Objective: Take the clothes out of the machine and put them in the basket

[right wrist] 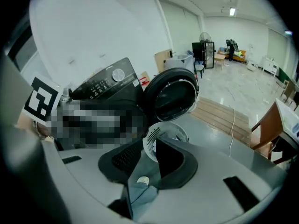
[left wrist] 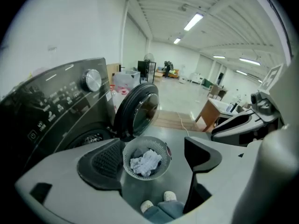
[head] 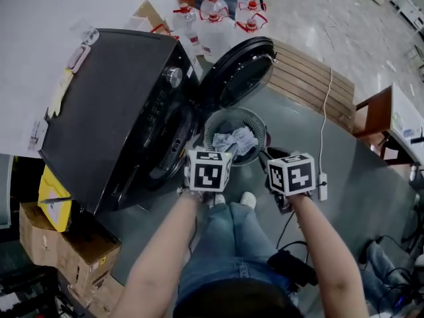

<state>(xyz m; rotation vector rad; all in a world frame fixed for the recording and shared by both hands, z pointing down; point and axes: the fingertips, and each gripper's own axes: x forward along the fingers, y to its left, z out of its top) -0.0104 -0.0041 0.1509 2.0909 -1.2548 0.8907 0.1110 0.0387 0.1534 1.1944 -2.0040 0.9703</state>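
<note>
A: Since both grippers hang above the laundry basket (head: 207, 126), which step is this?

B: Between trips, I'd say. Crumpled pale clothes (head: 235, 141) lie in the basket. It's on the floor right of the washing machine (head: 112, 111), next to the open door (head: 240, 71), just beyond the person's shoes (head: 246, 199).

A: Jaws?

B: Left gripper (left wrist: 153, 143): spread wide, nothing in them. Right gripper (right wrist: 150, 153): pinched nearly together, nothing caught.

A: Clothes versus jaws?

B: From the left gripper view, basket and clothes sit framed between its two jaws but well below them, no contact. From the right gripper view, only the basket rim shows past the tips. Its right jaw hides the clothes.

A: Anything left in the drum (left wrist: 91, 138)?

B: Can't tell. The opening is dark, only a strip of perforated wall shows.

A: Next move?

B: My guess: swing left to the drum opening and check. Left jaws are ready as they stand, right ones need releasing first. Mind the door edge near the basket. If the drum's bare, task's done.
</note>
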